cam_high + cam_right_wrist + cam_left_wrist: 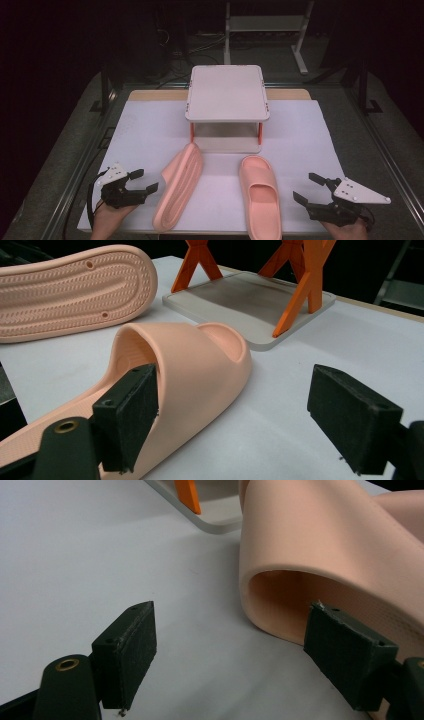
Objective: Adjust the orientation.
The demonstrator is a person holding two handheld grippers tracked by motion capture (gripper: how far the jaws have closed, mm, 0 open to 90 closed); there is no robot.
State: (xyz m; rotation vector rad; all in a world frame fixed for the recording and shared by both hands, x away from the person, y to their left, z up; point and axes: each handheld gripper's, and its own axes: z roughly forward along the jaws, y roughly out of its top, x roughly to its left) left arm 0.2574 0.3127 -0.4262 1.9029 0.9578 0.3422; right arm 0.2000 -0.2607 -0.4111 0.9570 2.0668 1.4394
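Two pink slippers on the white table cover, both in front of the small white rack w/ orange legs. Left slipper lies tipped on its side, sole facing the right one; right slipper sits flat, sole down, toe toward the rack.

Left gripper sits just left of the left slipper, jaws spread wide, nothing clamped, pointing at the slipper's side. In the left gripper view the left slipper is up close: strap opening faces the camera, far-side jaw overlaps its lower edge in the pic, near-side jaw over bare table cover. Can't tell if that jaw touches the foam. Rack base further back.

Right gripper is right of the right slipper, near but apart, jaws wide apart, empty, pointing toward it. In the right gripper view the right slipper lies behind one jaw, other jaw over bare table cover. Left slipper shows its ribbed sole farther off, rack base beside it.
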